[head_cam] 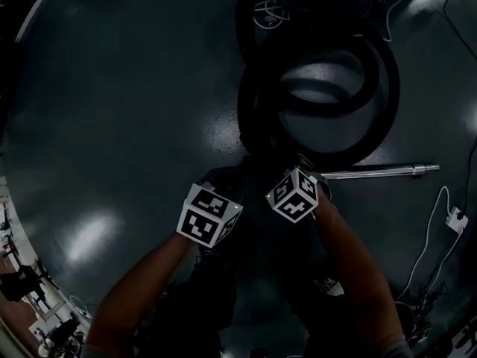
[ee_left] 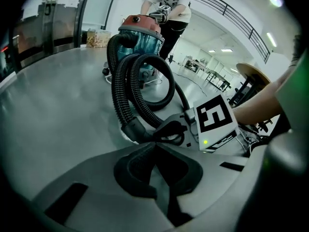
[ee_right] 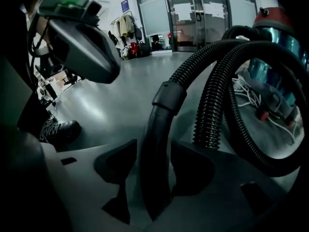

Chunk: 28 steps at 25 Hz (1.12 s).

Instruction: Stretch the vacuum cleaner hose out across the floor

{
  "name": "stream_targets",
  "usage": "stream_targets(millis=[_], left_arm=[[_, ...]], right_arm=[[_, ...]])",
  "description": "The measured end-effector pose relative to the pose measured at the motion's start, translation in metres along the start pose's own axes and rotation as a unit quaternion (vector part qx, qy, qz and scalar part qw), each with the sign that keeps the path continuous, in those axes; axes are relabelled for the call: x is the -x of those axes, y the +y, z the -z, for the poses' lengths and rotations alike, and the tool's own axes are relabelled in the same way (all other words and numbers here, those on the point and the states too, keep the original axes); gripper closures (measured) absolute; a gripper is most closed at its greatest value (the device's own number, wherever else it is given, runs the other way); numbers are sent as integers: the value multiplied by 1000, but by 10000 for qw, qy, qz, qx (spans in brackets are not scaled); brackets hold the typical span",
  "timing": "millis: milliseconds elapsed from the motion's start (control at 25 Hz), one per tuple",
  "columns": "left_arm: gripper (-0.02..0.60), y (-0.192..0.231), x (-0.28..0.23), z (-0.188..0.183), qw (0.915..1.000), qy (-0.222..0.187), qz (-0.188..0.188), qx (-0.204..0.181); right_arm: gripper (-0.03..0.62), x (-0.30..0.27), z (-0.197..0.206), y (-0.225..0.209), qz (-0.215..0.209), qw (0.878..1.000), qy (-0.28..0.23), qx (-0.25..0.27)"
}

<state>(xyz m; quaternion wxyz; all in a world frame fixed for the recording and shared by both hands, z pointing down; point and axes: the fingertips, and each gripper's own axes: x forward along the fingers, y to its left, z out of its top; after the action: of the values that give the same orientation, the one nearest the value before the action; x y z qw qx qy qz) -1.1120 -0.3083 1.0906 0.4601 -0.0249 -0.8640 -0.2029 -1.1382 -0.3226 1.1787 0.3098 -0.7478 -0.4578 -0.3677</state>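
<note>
The left gripper (ee_left: 155,146) has its jaws squeezed together, with nothing in them. The right gripper (ee_right: 154,144) has its jaws apart, and the smooth black end (ee_right: 155,129) of the hose (ee_right: 215,105) stands between them. The hose lies in loops on the gray floor (ee_left: 63,100) and runs back to the vacuum cleaner (ee_left: 141,35). A person (ee_left: 171,4) stands behind it.
</note>
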Motion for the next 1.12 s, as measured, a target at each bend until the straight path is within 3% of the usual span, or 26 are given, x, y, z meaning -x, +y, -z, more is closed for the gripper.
stream_targets(millis=[240,480,600,680,800,1120], left_arm=[[575,14,18,8,9998,78,-134,127],[575,7,51,1,9997,168,-140,127],[575,-23,68,-8,9996,256,109,-69],[575,-45,86,-12,9982,378,170,-443],[575,-77,124,-38,9954,230,256,-896],[575,-150,207,-121,9951,-272,436,-839]], right_arm=[[411,-27,6,0,-96,9978,570,-327],[430,17,-24,11,-524,9972,285,-453],[431,61,-42,10,-474,9977,108,-481],[431,100,-60,18,-540,9971,-91,-522],[431,171,-98,31,-687,9937,-500,-727],[431,337,-173,31,-461,9831,-1180,-1320]])
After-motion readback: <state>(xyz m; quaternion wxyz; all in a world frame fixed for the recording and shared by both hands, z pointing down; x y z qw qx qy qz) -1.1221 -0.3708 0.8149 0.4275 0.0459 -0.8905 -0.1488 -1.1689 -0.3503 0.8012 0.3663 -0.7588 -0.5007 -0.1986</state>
